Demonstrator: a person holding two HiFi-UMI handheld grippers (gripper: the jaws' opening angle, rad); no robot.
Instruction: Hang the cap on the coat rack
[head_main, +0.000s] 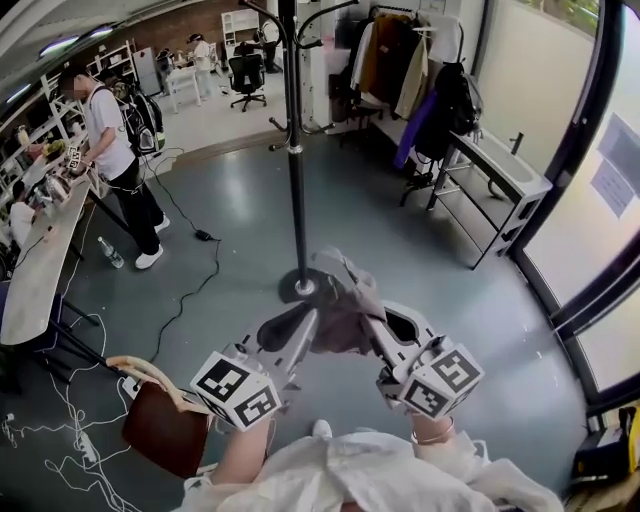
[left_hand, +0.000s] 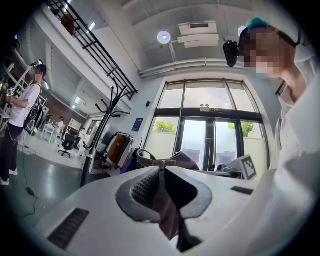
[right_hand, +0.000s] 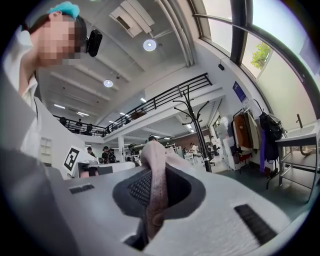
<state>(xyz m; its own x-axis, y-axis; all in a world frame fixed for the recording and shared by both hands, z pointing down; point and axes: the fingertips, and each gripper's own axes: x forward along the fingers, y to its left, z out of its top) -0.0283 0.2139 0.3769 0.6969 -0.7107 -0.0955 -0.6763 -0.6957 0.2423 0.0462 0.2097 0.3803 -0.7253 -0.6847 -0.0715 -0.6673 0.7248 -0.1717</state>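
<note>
A mauve-grey cap (head_main: 345, 298) hangs between my two grippers in front of me, low over the floor. My left gripper (head_main: 306, 328) is shut on its left side, where the fabric (left_hand: 167, 200) runs between the jaws and the cap's strap (left_hand: 159, 161) shows beyond them. My right gripper (head_main: 374, 326) is shut on the other side, a fold of cap (right_hand: 154, 182) pinched between its pads. The black coat rack (head_main: 295, 150) stands just beyond the cap, its round base (head_main: 303, 286) on the grey floor. Its hooks (left_hand: 111, 102) show in both gripper views (right_hand: 192, 106).
A clothes rail with coats and bags (head_main: 405, 65) and a metal shelf bench (head_main: 495, 170) stand at the back right. A person (head_main: 115, 150) stands by a long table (head_main: 40, 270) at the left. Cables (head_main: 190, 290) trail over the floor. A brown chair (head_main: 160, 425) is near my left.
</note>
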